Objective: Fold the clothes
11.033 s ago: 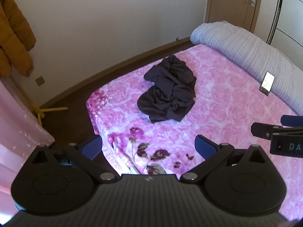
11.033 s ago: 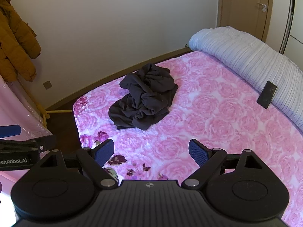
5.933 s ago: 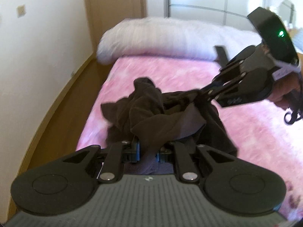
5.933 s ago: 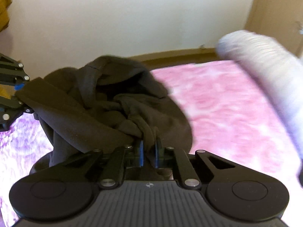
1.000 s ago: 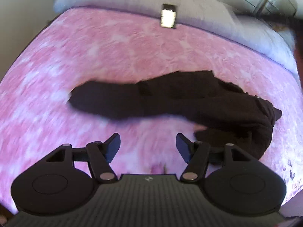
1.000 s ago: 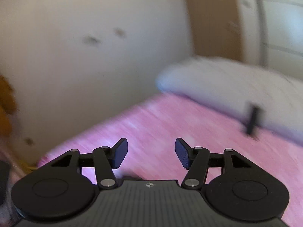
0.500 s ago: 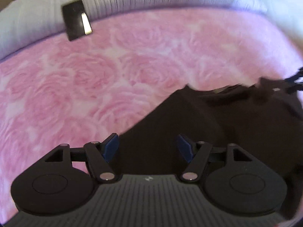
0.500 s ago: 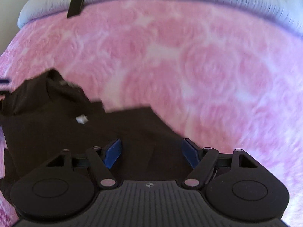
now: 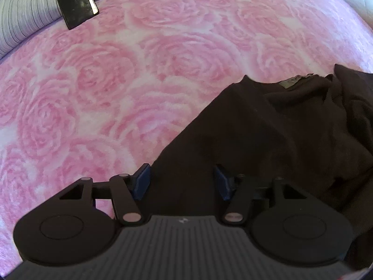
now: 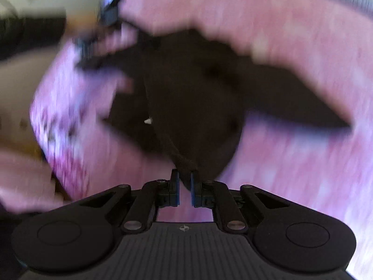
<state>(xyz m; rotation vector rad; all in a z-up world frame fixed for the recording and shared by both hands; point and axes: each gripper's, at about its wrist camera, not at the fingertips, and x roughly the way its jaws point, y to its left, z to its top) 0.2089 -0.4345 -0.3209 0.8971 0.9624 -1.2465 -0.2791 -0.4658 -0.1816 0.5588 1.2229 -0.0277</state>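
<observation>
A dark phone (image 9: 75, 1) leans at the far left against the striped grey bolster (image 9: 23, 11), well apart from the work, likely parked there so it stays out of the cloth's way. The pink rose-patterned bed (image 9: 105, 81) serves as the folding surface, and the dark garment (image 9: 268, 128) lies spread across its right side with a label showing at the far edge, probably the neckline. The left hand-held gripper (image 9: 181, 179) points steeply down at the garment's near left edge, its jaws about half apart and closing, one blue pad over the bedspread and one over the fabric, so the edge sits between them but is not yet pinched. In the blurred right wrist view, the right hand-held gripper (image 10: 184, 187) has narrowed on a bunched fold of the garment, its jaws closing, seemingly to hold that end for the fold.
</observation>
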